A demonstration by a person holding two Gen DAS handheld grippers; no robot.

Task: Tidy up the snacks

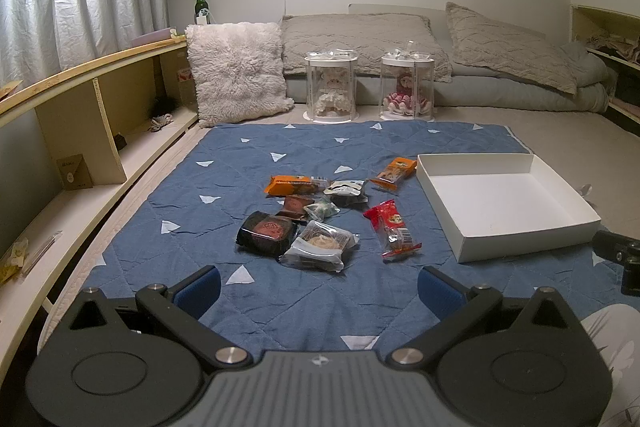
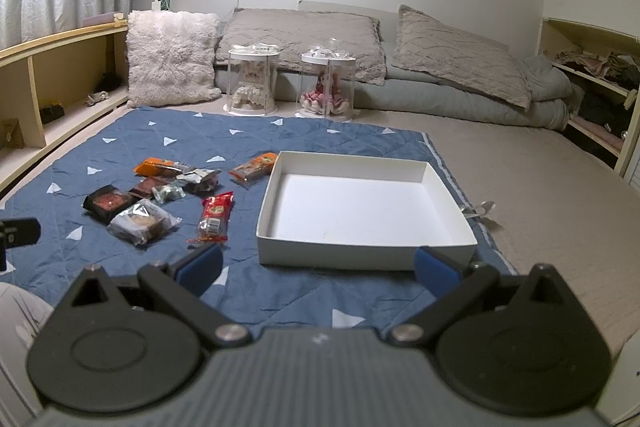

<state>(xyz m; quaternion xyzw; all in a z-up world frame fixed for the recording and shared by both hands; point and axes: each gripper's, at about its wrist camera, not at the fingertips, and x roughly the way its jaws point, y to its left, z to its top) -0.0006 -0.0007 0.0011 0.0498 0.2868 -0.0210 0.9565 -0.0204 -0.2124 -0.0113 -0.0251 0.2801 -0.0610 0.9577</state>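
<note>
Several wrapped snacks lie on a blue quilted mat (image 1: 280,303): a black pack (image 1: 266,233), a clear-wrapped cake (image 1: 320,245), a red pack (image 1: 392,229), two orange packs (image 1: 294,184) (image 1: 394,173). An empty white box (image 1: 508,207) sits to their right; it also shows in the right wrist view (image 2: 360,211). My left gripper (image 1: 318,291) is open and empty, just short of the snacks. My right gripper (image 2: 318,273) is open and empty, in front of the box, with the red pack (image 2: 214,219) by its left finger.
Two clear doll cases (image 1: 330,87) (image 1: 408,87) stand at the mat's far edge. Behind them are a fluffy cushion (image 1: 236,71), grey pillows and folded bedding (image 2: 460,83). Wooden shelves (image 1: 80,131) run along the left, more shelves (image 2: 592,95) on the right.
</note>
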